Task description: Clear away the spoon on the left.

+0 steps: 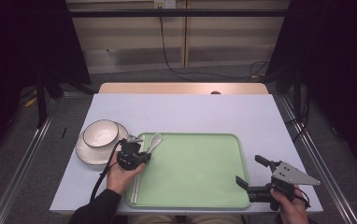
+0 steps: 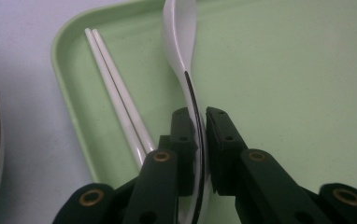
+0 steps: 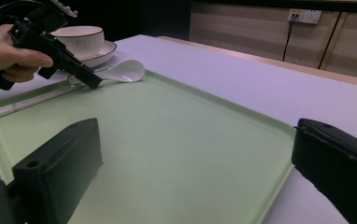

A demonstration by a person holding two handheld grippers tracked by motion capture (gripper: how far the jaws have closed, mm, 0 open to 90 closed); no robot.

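Spoon (image 2: 180, 42) was lying at the upper left corner of the green tray (image 1: 200, 186), handle pinched in the nearly closed left claw (image 2: 200, 116). I'd ease it down flat beside the chopsticks (image 2: 116, 93) before letting go. Its long axis ran bowl-end toward the upper right of the high view. Right claw (image 3: 190, 154) sat wide open, holding nothing.

- A lab-like recording booth, not a home.
- Dark curtains (image 1: 22, 42) hang at both sides.
- A metal frame (image 1: 20, 163) runs along the floor beside the white surface (image 1: 190, 114).
- Cables (image 1: 176, 65) trail from a wall socket (image 1: 165, 3).
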